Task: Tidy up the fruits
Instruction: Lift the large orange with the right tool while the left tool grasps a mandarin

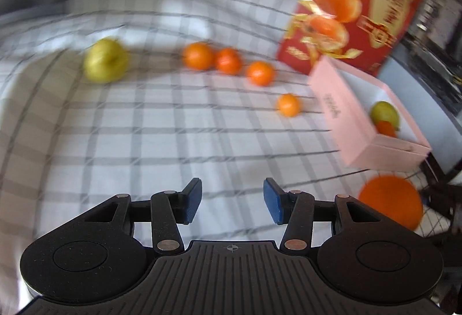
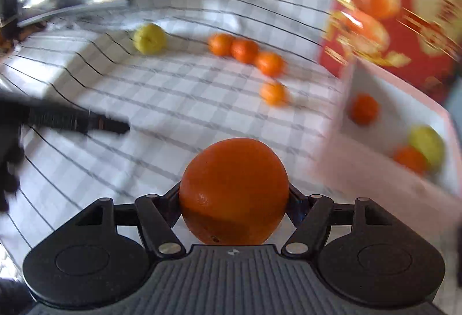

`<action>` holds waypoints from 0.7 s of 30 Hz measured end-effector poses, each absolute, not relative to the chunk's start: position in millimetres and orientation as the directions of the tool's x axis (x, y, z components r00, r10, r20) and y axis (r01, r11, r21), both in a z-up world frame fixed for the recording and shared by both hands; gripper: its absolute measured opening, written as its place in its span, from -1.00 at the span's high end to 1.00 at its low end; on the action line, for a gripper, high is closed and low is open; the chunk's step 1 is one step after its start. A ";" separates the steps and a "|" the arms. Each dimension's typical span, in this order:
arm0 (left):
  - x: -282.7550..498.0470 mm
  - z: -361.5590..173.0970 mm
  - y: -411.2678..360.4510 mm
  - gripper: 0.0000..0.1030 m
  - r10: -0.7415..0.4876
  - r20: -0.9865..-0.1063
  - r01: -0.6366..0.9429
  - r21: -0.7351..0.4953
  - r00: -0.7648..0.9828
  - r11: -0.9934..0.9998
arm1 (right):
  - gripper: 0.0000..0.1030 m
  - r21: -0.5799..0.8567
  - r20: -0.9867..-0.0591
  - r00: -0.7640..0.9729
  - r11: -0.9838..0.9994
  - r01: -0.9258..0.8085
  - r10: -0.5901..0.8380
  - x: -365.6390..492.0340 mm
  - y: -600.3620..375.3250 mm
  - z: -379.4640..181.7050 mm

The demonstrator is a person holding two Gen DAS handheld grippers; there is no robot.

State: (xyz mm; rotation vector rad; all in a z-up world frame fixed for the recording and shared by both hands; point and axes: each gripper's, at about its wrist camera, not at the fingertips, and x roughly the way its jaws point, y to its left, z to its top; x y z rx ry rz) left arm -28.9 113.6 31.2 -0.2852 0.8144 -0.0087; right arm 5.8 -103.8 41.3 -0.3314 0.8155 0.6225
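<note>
My right gripper (image 2: 234,193) is shut on a large orange (image 2: 234,190), held above the checked cloth; the same orange shows at the right in the left wrist view (image 1: 389,201). My left gripper (image 1: 232,199) is open and empty above the cloth. A pink box (image 1: 343,110) at the right holds a green fruit (image 1: 385,111) and small oranges (image 2: 363,108). On the cloth lie a green apple (image 1: 105,61) and several small oranges (image 1: 199,55), also in the right wrist view (image 2: 245,50). Both views are blurred.
A tall red carton printed with oranges (image 1: 361,3) stands behind the pink box. The checked cloth (image 1: 144,127) covers the table. The left gripper's dark shape (image 2: 72,120) reaches in from the left. A dark window frame (image 1: 439,35) lies at far right.
</note>
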 end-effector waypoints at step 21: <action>121.8 14.2 43.4 0.01 -0.098 -0.738 0.047 -0.090 0.668 0.995 | -0.70 0.028 -0.741 0.577 0.874 -0.486 0.344 0.0 -177.6 6.3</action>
